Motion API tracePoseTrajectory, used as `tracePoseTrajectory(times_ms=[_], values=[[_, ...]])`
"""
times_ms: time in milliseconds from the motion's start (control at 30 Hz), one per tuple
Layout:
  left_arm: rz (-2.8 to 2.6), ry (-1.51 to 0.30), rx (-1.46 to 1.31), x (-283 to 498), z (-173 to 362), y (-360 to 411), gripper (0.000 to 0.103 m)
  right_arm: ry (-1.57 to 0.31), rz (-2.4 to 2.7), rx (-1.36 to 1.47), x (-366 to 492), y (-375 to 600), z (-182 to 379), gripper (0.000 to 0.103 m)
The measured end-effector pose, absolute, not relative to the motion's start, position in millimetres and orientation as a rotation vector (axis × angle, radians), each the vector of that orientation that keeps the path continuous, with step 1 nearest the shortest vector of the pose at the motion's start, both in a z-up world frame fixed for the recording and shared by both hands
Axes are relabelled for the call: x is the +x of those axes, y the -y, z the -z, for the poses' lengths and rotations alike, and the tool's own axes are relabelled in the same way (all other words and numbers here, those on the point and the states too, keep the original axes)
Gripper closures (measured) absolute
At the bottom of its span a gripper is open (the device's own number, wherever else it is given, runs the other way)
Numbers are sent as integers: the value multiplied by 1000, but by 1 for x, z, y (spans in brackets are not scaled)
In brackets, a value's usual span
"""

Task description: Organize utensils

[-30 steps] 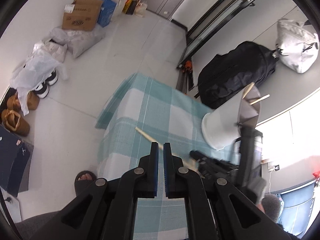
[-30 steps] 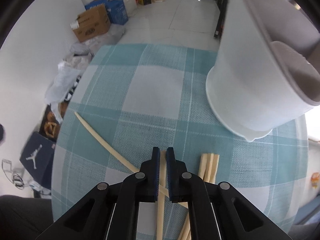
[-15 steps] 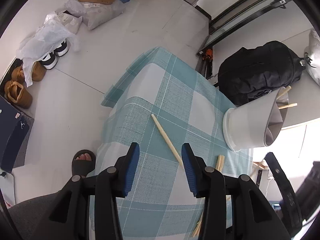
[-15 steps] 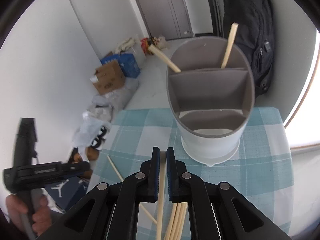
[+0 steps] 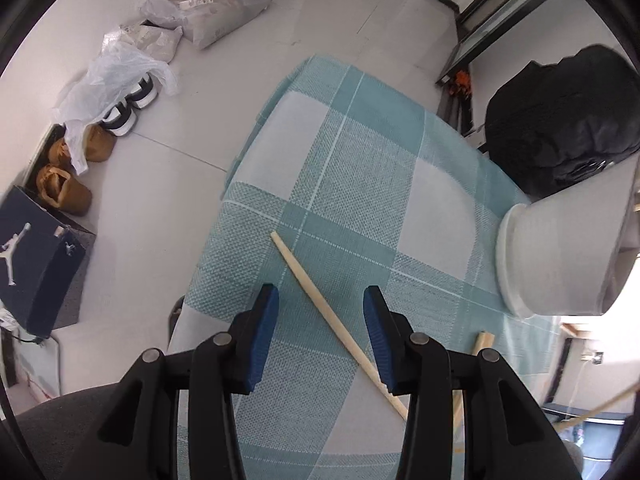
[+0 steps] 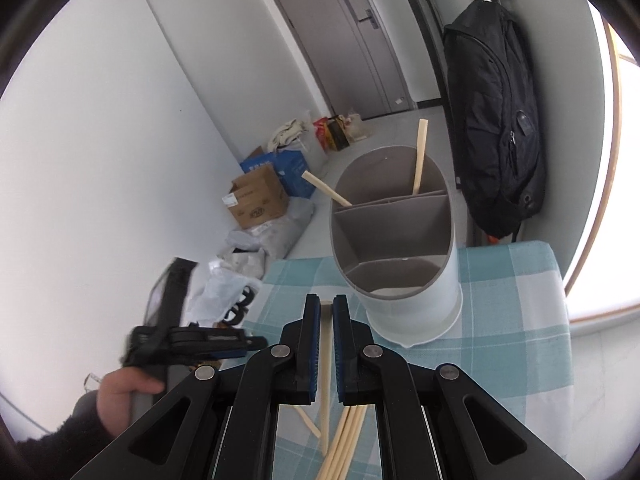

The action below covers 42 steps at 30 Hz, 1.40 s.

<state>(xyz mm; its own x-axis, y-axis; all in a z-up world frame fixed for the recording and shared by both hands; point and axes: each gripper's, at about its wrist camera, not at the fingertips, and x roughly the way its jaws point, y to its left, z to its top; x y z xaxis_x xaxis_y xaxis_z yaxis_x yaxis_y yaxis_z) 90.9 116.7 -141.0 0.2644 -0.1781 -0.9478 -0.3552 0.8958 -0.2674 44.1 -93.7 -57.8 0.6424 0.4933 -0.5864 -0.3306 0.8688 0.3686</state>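
Spreading within the last second, my left tongs (image 5: 318, 334) straddled the lone chopstick (image 5: 320, 312) untouched; my right tongs (image 6: 327, 314), pinching another chopstick (image 6: 325, 364), had risen toward the divided holder (image 6: 404, 288) at one o'clock.

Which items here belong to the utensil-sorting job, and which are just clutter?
Job: utensil holder; chopstick in right gripper; loose chopstick under left gripper; chopstick bundle.
Clutter: black backpack; cardboard box; shoebox.

Tablecloth (image 5: 360, 168) is coarse woven teal check cloth, totally matt. Chopsticks (image 5: 320, 300) look like pale bare wood. Holder (image 6: 408, 304) is smooth matt plastic, white outside, grey inside. Fingers (image 5: 262, 328) have blue rubbery pads on black plastic.
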Motion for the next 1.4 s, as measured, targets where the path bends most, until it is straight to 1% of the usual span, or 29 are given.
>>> tracePoseTrajectory(times_ms=[167,233,267,300,333,433,500,700,833,1000,1100,1400], values=[[-228,-1312,-329,95,141,-103,64,-713,-497,316,44,113,57,97],[-266,-1315,-222,96,143,-91,65,-708,-501,336,45,120,56,97],[-266,-1306,-189,96,143,-87,69,-704,-505,345,45,124,55,97],[-242,-1290,-176,96,142,-82,86,-701,-510,354,45,128,54,97],[-230,-1284,-143,95,142,-76,94,-696,-510,363,45,131,54,97],[-254,-1258,-27,95,144,-62,100,-689,-510,392,44,142,52,97],[-257,-1243,-10,96,146,-61,103,-689,-505,412,45,149,53,97],[-122,-1211,-93,95,141,-65,103,-676,-491,449,43,163,50,97],[-61,-1135,-133,94,120,-55,103,-669,-493,446,43,163,49,97],[-7,-997,-180,75,82,-53,103,-668,-491,426,42,160,49,97],[25,-944,-193,66,68,-47,103,-663,-488,401,40,154,49,97],[103,-823,-197,48,52,-43,103,-684,-474,340,33,129,54,97]])
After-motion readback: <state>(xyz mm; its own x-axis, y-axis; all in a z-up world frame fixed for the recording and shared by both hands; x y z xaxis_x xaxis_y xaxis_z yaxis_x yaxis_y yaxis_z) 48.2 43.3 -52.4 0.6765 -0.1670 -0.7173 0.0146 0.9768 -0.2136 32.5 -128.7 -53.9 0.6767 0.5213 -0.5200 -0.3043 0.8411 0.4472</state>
